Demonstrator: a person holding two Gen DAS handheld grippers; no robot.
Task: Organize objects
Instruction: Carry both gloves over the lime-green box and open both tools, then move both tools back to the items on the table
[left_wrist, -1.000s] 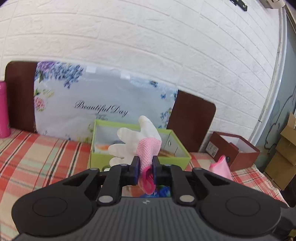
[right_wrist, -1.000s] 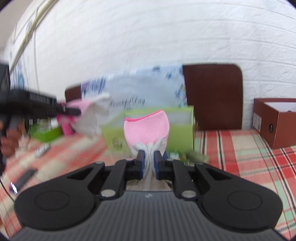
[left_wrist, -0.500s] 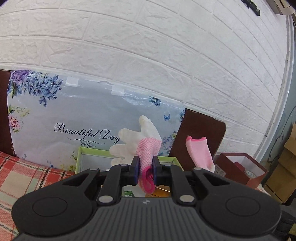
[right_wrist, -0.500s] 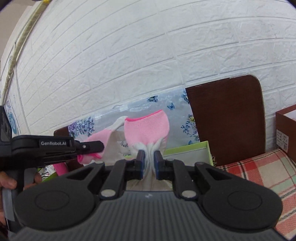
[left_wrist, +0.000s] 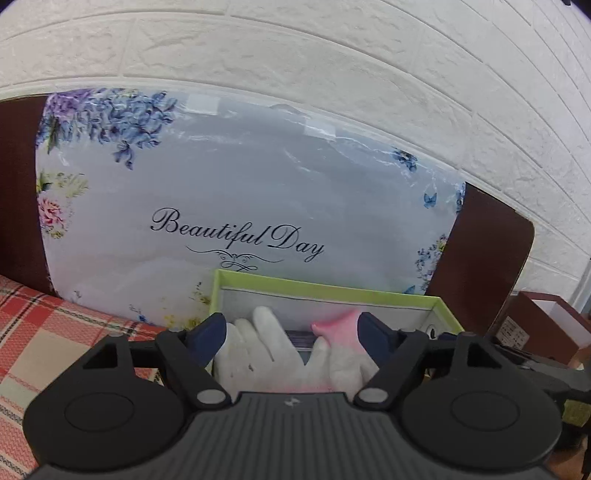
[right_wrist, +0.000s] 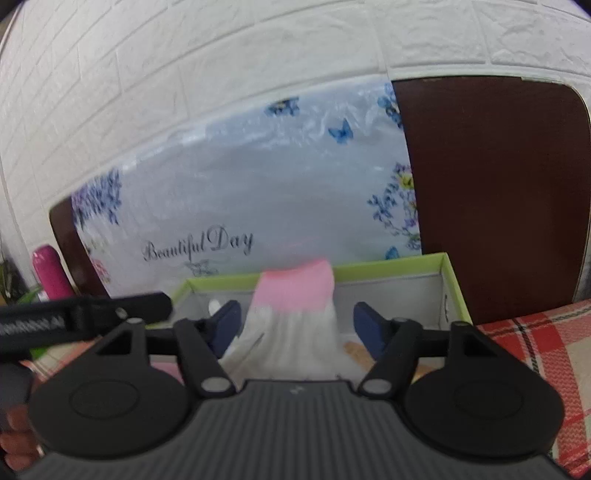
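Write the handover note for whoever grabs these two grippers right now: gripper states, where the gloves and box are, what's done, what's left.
Left gripper: jaws have just been opening; open, its white-and-pink glove loose between them.
Right gripper: jaws have just been opening; open, its pink-cuffed glove between the pads, blurred.
Both gloves are over the green box, in front of the floral "Beautiful Day" bag.
Done: gloves brought to the box and let go.
Left: check both settle inside, pull the grippers back; whether other items remain is not visible.

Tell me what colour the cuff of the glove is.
Pink, on an otherwise white glove; clearest in the right wrist view.
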